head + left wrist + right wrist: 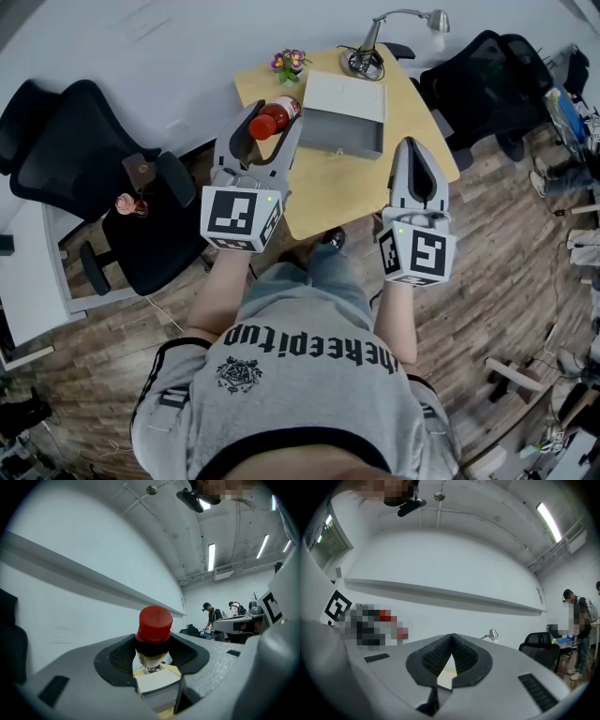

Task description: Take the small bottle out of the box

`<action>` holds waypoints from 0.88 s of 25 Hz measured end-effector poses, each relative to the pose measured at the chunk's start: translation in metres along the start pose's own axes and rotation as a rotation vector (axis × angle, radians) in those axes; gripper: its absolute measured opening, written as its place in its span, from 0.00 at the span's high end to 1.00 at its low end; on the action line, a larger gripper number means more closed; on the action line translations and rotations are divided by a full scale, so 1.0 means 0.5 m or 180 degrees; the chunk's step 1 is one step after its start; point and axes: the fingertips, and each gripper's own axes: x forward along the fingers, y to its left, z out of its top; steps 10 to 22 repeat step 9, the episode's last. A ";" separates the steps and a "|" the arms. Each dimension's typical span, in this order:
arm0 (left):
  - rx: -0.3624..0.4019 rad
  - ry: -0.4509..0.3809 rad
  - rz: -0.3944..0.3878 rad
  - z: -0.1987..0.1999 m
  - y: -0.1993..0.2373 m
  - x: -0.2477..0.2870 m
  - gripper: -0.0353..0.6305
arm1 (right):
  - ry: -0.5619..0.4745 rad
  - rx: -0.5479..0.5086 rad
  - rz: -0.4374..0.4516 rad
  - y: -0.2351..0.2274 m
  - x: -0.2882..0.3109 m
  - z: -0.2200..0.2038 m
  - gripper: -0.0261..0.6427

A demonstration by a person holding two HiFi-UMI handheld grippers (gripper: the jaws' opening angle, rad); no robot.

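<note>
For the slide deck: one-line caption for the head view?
Left tool holds the small red-capped bottle clear of the grey box; right tool shut and empty over the table.

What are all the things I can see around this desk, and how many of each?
small red-capped bottle: one, red, clamped in the left gripper, left of the box
open rectangular box: one, grey, on the table
wooden table: one, pale yellow, centre
desk lamp: one, silver, table's far edge
flower pot: one, pink-purple, far left corner
office chairs: two, black, either side
left gripper: one, grey, shut on bottle
right gripper: one, grey, shut, empty
</note>
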 end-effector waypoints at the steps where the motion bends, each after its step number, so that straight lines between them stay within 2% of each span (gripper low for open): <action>1: -0.0007 -0.0005 0.0001 0.000 0.002 0.000 0.61 | -0.0002 -0.0002 0.0005 0.001 0.001 0.000 0.98; 22: -0.0041 -0.0027 0.0002 0.006 0.012 0.005 0.61 | 0.0001 -0.0017 -0.0001 0.002 0.010 0.006 0.98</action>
